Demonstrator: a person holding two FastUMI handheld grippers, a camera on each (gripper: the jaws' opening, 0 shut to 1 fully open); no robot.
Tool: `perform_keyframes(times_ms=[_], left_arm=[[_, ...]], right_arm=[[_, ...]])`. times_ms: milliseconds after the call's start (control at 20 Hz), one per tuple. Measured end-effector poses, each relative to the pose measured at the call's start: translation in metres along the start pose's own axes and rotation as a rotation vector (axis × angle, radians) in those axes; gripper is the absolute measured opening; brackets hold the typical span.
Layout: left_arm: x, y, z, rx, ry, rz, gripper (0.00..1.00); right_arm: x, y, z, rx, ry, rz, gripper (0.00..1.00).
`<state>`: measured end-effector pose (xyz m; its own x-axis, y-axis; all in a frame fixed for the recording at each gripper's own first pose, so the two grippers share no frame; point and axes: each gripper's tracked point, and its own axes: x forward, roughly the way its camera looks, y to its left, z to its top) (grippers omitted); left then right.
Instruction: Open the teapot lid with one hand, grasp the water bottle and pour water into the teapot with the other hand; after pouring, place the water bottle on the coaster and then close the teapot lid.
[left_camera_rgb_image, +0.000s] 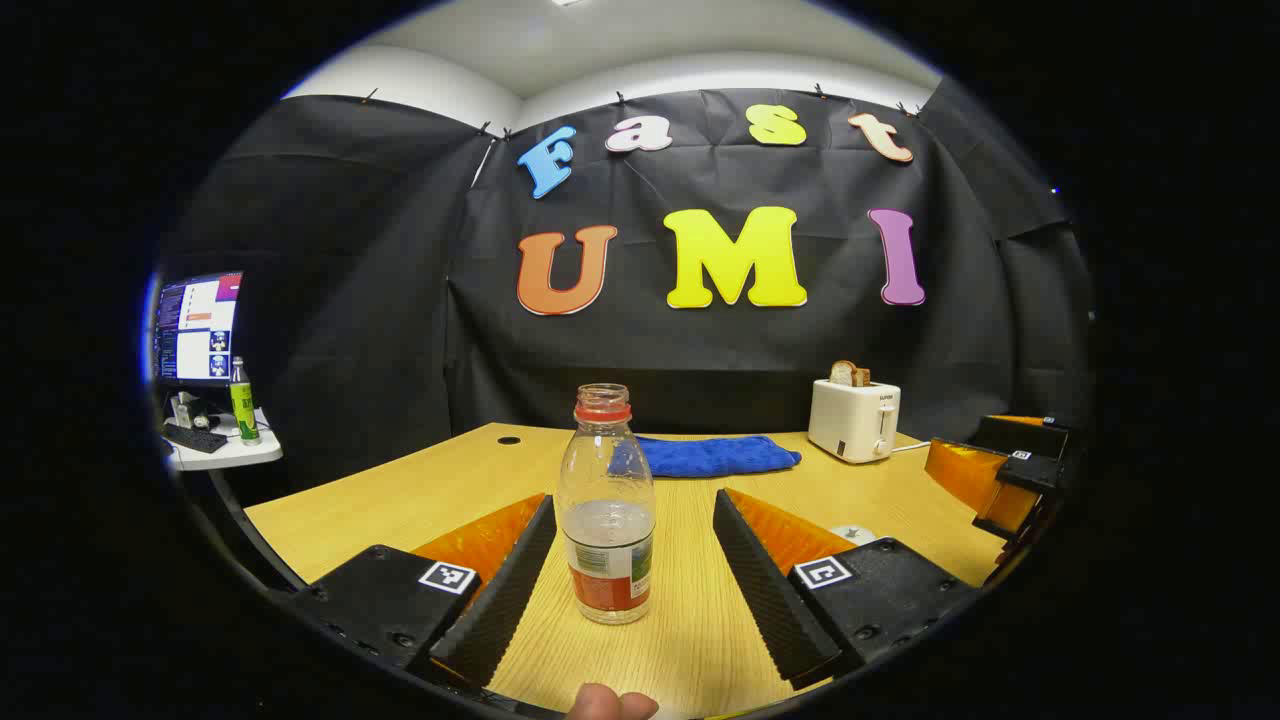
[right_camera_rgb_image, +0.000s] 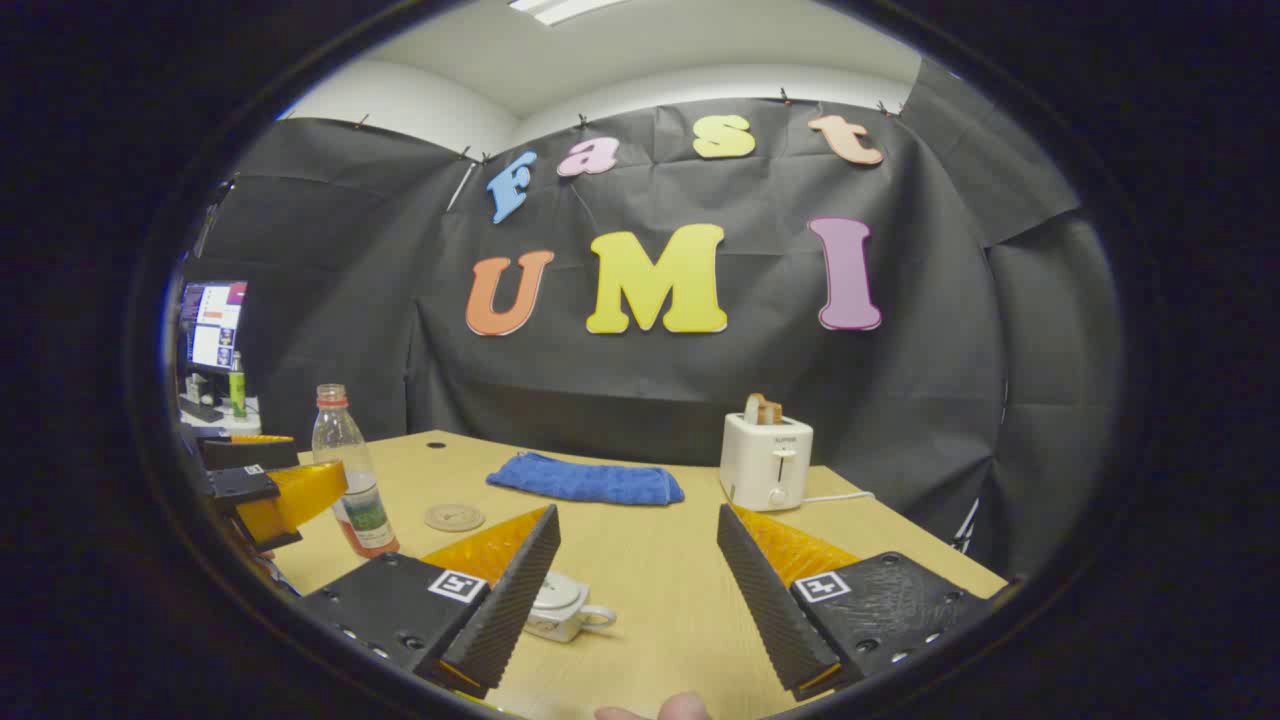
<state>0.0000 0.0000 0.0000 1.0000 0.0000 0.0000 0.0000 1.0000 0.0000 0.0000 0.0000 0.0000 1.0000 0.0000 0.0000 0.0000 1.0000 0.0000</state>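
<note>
A clear, uncapped water bottle (left_camera_rgb_image: 605, 510) with a red neck ring and a little water stands upright on the wooden table (left_camera_rgb_image: 400, 500). It stands between the fingers of my open left gripper (left_camera_rgb_image: 634, 495), with a gap on each side. In the right gripper view the same bottle (right_camera_rgb_image: 355, 480) stands at the left beside my left gripper (right_camera_rgb_image: 270, 490). A small white teapot (right_camera_rgb_image: 560, 605) with its lid on is partly hidden behind the left finger of my open right gripper (right_camera_rgb_image: 637, 510). A round coaster (right_camera_rgb_image: 454, 517) lies between bottle and teapot.
A blue cloth (right_camera_rgb_image: 585, 480) lies at the back of the table. A white toaster (right_camera_rgb_image: 767, 460) holding bread stands at the back right. A side shelf with a monitor (left_camera_rgb_image: 195, 325) and a green bottle (left_camera_rgb_image: 243, 405) sits off the table's left edge.
</note>
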Motion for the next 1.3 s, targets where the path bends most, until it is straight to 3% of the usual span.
perform_keyframes(times_ms=[750, 1300], left_arm=[[-0.004, 0.001, 0.001, -0.011, -0.013, -0.011, 0.99], [-0.002, 0.005, -0.003, -0.003, 0.0, -0.012, 0.99]], right_arm=[[-0.008, 0.002, -0.009, -0.049, 0.018, -0.038, 0.95], [0.011, 0.033, -0.035, -0.057, 0.095, 0.056, 0.95]])
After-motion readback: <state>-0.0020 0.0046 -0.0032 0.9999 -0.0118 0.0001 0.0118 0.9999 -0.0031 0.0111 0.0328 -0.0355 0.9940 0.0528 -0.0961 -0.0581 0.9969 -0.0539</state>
